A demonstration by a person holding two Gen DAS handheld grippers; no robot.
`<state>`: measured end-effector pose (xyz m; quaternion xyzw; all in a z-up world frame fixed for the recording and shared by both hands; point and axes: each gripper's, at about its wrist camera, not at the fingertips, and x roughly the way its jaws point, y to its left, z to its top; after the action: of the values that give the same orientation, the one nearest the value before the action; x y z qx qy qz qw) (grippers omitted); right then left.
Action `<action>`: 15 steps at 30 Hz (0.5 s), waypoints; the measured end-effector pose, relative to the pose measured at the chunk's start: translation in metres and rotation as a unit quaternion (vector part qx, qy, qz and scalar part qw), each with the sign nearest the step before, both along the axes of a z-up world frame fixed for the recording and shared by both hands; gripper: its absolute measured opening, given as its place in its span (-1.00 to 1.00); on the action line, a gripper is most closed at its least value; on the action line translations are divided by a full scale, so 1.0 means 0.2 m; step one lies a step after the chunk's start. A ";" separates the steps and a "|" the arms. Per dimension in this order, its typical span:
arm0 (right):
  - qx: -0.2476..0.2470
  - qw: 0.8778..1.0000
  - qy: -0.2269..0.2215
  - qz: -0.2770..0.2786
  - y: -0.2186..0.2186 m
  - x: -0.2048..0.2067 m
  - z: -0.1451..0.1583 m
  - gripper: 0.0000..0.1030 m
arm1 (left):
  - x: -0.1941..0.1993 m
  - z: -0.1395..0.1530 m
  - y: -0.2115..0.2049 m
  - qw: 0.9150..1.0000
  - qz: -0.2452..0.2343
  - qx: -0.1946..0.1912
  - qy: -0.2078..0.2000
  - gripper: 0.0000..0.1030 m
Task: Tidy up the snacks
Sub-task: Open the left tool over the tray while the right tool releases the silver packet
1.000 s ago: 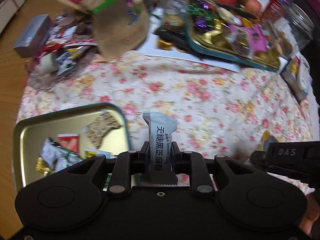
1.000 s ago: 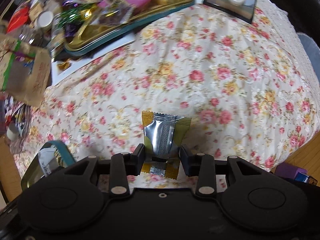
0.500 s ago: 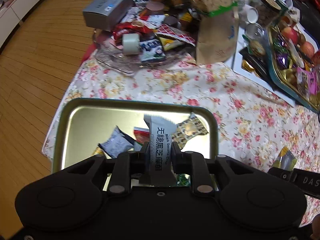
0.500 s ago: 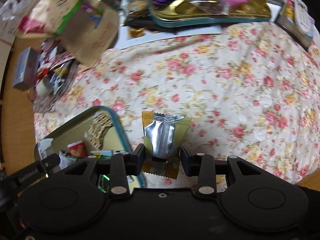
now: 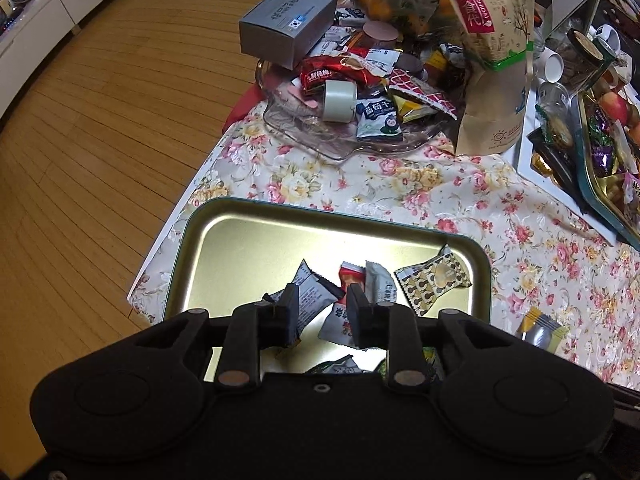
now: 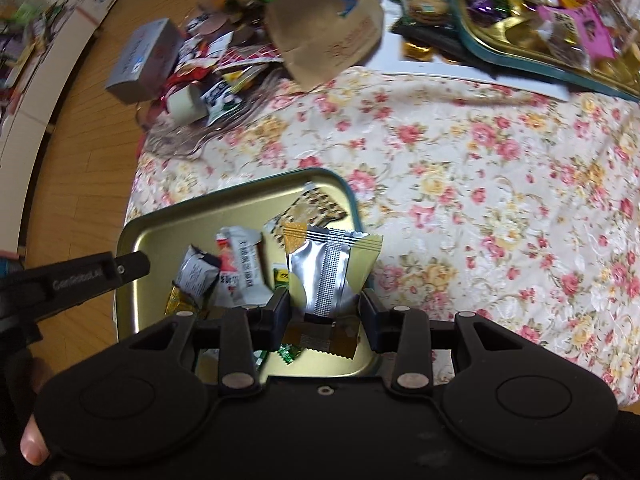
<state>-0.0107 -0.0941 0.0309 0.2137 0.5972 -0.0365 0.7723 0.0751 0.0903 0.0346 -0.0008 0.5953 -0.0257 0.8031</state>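
The silver-and-gold snack packet [image 6: 334, 276] stood upright, pinched between the fingers of your right tool [image 6: 324, 314], above the near right corner of the gold tray [image 6: 132, 236]. Your left tool [image 5: 322, 316] hung over the same tray with its fingers spread and nothing between them; a grey sesame-crisp packet [image 5: 380, 284] lay among the wrapped snacks below. The tray sat on the floral-clothed table [image 6: 480, 184], near its left edge.
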 end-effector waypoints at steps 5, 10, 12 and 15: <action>0.004 0.999 -0.035 0.025 0.06 -0.01 0.03 -0.18 | 0.00 -0.02 0.07 1.000 0.013 -0.002 0.005 -0.30; 0.014 0.996 -0.081 0.020 0.02 -0.02 0.10 -0.10 | 0.00 -0.02 0.09 1.000 0.014 -0.012 0.011 -0.30; 0.042 0.996 -0.083 0.012 -0.03 -0.01 0.12 -0.10 | 0.00 -0.02 0.07 1.000 0.010 -0.010 0.010 -0.30; 0.040 0.996 -0.077 0.009 -0.04 -0.01 0.11 -0.10 | -0.01 -0.03 0.05 1.000 0.002 -0.008 0.008 -0.30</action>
<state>-0.0127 -0.1026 0.0537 0.2411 0.5392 0.0107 0.8068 0.0725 0.1006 0.0294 -0.0088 0.6014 -0.0284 0.7984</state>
